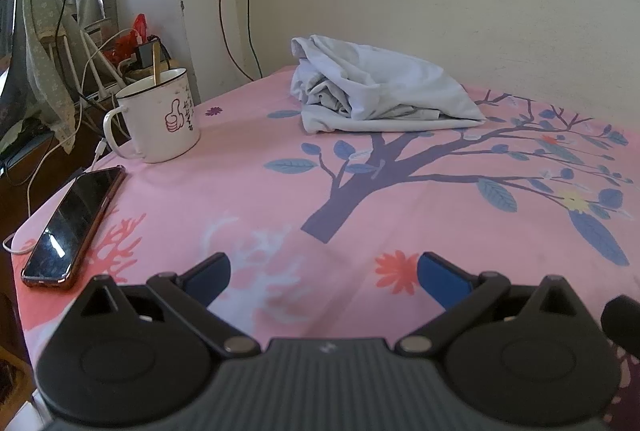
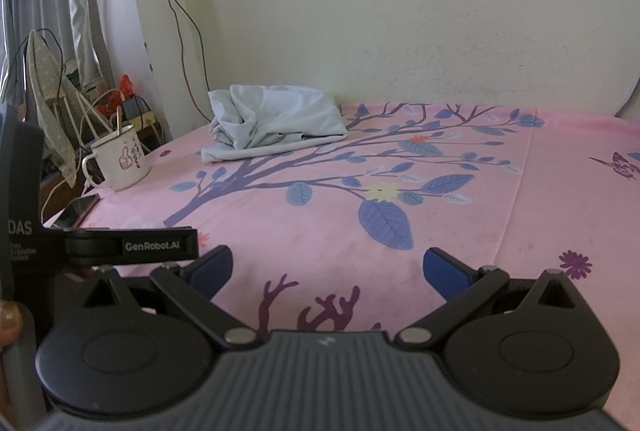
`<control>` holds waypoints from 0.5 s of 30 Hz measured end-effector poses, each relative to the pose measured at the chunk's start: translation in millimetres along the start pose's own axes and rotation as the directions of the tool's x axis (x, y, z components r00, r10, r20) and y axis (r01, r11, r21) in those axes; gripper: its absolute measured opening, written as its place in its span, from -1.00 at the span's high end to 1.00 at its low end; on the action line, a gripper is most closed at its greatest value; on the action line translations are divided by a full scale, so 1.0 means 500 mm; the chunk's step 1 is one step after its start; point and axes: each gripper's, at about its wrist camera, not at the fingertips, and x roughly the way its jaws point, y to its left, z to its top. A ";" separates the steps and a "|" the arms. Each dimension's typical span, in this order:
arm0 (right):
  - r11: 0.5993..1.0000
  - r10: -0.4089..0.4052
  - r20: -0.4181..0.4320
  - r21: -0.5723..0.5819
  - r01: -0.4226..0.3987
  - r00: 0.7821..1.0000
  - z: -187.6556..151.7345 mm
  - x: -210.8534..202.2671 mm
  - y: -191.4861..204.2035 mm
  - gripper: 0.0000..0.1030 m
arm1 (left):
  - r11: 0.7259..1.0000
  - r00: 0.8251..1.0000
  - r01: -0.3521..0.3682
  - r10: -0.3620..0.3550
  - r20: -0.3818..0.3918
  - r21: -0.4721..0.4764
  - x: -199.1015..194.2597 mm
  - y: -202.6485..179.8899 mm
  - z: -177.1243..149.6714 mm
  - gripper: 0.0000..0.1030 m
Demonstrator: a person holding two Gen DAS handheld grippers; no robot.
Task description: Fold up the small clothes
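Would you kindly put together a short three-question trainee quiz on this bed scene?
1. True or false: the left gripper is shut on the crumpled white garment.
2. What lies nearest the enamel mug? A) smartphone B) garment C) right gripper
3. Fill in: the garment rests on the pink floral bedsheet, close to the ____.

Key: 1 false, both grippers are open and empty; 2 A; 3 wall.
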 end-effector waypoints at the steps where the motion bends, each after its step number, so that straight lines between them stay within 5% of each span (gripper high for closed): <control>1: 1.000 0.000 0.000 0.000 0.000 1.000 0.000 0.000 0.000 -0.89 | 1.000 1.000 0.001 -0.001 0.000 0.001 0.000 0.001 0.000 -0.99; 15: 1.000 0.001 0.000 -0.001 -0.001 1.000 -0.001 0.000 -0.001 -0.89 | 1.000 1.000 -0.014 0.014 0.000 0.007 0.000 0.000 0.000 -0.99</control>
